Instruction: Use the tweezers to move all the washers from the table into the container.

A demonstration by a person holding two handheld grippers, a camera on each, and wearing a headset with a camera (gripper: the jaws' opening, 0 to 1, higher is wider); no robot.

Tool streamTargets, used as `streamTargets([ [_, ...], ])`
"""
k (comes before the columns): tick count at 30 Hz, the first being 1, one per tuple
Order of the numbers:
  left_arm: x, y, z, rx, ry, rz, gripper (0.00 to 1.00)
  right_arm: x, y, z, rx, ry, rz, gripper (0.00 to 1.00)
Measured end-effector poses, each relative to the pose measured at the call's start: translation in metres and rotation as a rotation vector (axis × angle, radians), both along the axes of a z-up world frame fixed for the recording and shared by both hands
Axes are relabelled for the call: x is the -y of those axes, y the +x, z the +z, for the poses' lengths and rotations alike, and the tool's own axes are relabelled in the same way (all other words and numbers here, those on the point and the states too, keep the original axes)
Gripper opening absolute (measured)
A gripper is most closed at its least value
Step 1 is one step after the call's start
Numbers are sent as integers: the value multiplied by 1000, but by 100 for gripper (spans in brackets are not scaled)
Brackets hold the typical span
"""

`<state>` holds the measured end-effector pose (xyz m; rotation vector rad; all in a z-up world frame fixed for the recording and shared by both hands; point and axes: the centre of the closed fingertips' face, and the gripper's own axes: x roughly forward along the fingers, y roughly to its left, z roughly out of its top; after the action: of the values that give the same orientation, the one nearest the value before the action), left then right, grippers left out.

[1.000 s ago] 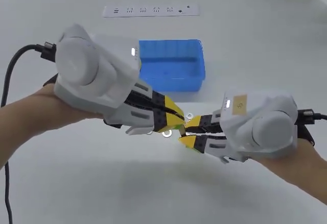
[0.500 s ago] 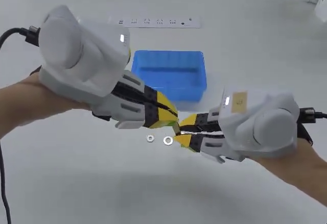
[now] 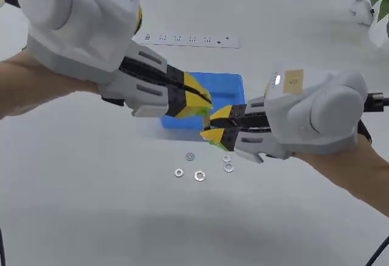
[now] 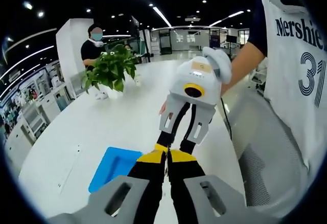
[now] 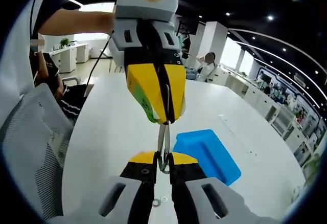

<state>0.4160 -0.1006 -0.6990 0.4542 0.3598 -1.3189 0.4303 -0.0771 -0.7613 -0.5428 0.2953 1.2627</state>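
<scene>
Surface (image 3: 91,205): broad white top, and it runs on bare toward the near edge.
Left claw (image 3: 200,105): up in the air over the near wall of the container, jaws pinched narrow on the upper end of the tweezers, as the right gripper view has it.
Right claw (image 3: 209,126): nose to nose with the left one, jaws drawn close on the tweezers' lower end. Both have hold of the one tool!
Container (image 3: 226,85): blue tray, partly hidden behind the two claws, just beyond the washers.
Tweezers (image 5: 163,142): thin metal, bridged tip to tip between the claws, lifted off the surface.
Washers (image 3: 200,175): five small rings loose on the surface, near the container, none of them picked up.
Risk: I'd say the tool twists or drops if one claw lets go before the other has a square grip; slim steel between hard pads slides easily, and a fall could scatter the rings.
Room: open space left, right and toward us; the container wall crowds the far side, with a power strip (image 3: 185,39) well behind it.
</scene>
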Motion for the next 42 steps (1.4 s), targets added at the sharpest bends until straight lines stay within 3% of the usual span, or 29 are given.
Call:
streamTargets([
  [7,-2,24,16,46,1,-3,6,-4,25,16,33,21,-10,10],
  [17,-3,56,11,77,5,7,6,-9,57,13,53,27,-14,10],
  [25,-7,81,-4,64,6,25,6,-12,84,-5,37,21,-14,10],
  [30,-11,103,-22,62,12,41,6,-16,101,-21,7,30,-12,10],
  [34,-16,119,-42,34,26,52,6,-19,113,-41,-34,25,-7,10],
  [40,-19,132,-65,-24,8,66,6,-21,126,-66,-71,0,5,10],
  [42,-20,134,-70,-27,9,68,6,-22,127,-72,-82,-4,8,10],
])
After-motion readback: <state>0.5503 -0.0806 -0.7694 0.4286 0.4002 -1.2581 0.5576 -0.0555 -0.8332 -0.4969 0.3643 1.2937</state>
